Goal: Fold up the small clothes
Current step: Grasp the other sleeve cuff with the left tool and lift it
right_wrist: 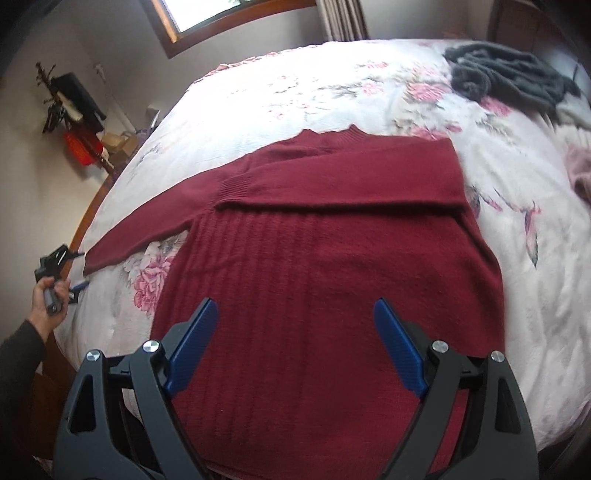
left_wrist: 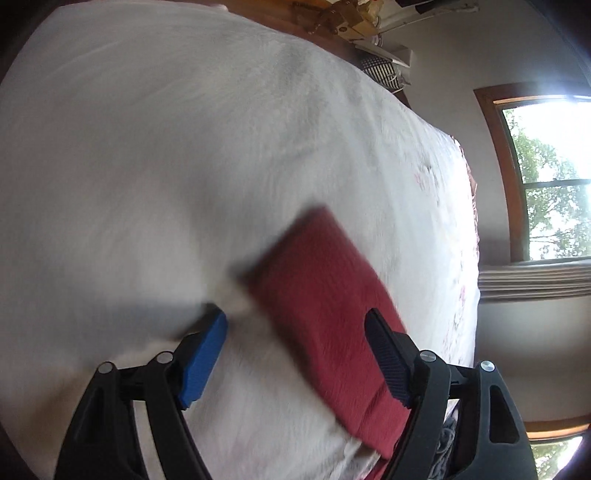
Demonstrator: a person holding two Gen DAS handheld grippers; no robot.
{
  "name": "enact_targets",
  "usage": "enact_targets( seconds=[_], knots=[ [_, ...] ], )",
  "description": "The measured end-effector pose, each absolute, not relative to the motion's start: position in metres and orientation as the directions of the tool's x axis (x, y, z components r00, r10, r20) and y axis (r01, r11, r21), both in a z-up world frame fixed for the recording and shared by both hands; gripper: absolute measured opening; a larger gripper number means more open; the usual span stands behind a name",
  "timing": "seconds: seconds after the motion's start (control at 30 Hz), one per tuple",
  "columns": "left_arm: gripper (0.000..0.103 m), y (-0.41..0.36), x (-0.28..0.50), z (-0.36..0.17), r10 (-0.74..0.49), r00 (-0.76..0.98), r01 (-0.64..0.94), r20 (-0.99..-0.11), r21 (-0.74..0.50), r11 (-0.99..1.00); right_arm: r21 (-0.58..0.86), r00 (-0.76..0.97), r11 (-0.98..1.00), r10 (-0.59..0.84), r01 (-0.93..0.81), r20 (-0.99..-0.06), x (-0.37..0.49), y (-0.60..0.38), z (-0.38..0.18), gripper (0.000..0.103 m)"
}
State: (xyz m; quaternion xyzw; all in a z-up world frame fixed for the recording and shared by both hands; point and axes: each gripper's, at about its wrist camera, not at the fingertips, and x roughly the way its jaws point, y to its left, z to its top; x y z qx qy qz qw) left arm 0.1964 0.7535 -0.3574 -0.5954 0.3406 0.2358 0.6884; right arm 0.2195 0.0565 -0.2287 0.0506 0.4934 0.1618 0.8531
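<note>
Right gripper [right_wrist: 295, 343] spread wide, grasping nothing, hovering over the lower body of a dark red sweater [right_wrist: 332, 277] lying flat on a flowered bedspread [right_wrist: 280, 92]. One sleeve [right_wrist: 354, 173] folded straight across the chest, cuff toward the left; the other sleeve [right_wrist: 144, 229] stretched out and down to the left, its cuff near the bed's edge. Collar pointing away toward the far side of the bed, hem toward the camera, so long axis running near to far. Left gripper [left_wrist: 295, 328] also spread wide and empty, blurred in its own view, poised over the end of that outstretched sleeve [left_wrist: 328, 321], which lies slanted between the two fingers without visibly touching either. In the right wrist view, a hand [right_wrist: 46, 299] in a dark cuff gripping the left tool's handle just off the bed's left edge. Dark grey knit heap [right_wrist: 506, 74] at the far right corner of the bed, well apart from the sweater; a pinkish garment [right_wrist: 580, 166] at the right edge. Window [right_wrist: 207, 14] and curtain [right_wrist: 343, 18] beyond the bed, cluttered stand with a red item [right_wrist: 77, 114] by the left wall.
</note>
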Motion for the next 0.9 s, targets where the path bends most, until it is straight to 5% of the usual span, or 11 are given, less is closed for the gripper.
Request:
enact_targets(
  seconds=[0.07, 0.13, 0.3, 0.47, 0.7, 0.9],
  knots=[
    [0.07, 0.76, 0.205, -0.355, -0.082, 0.644, -0.734, -0.76, -0.645, 0.214, 0.245, 0.451, 0.942, 0.327, -0.23, -0.831, 0.218, 0.065, -0.228, 0.086],
    [0.021, 0.763, 0.216, -0.358, -0.133, 0.618, -0.734, -0.775, -0.63, 0.254, 0.25, 0.441, 0.939, 0.333, -0.235, -0.833, 0.217, 0.074, -0.228, 0.086],
    [0.016, 0.763, 0.226, -0.333, -0.134, 0.635, -0.707, -0.761, -0.643, 0.294, 0.24, 0.443, 0.935, 0.338, -0.263, -0.831, 0.211, 0.087, -0.221, 0.086],
    [0.015, 0.727, 0.257, -0.251, -0.135, 0.728, -0.561, -0.672, -0.698, 0.445, 0.225, 0.463, 0.937, 0.329, -0.267, -0.823, 0.204, 0.082, -0.206, 0.086],
    [0.015, 0.617, 0.331, -0.13, -0.232, 0.804, -0.283, -0.547, -0.696, 0.66, 0.256, 0.488, 0.943, 0.329, -0.213, -0.809, 0.197, 0.052, -0.197, 0.086],
    [0.015, 0.506, 0.403, -0.106, -0.342, 0.758, -0.13, -0.556, -0.642, 0.756, 0.248, 0.517, 0.954, 0.3, -0.168, -0.802, 0.191, 0.02, -0.196, 0.086]
  ],
)
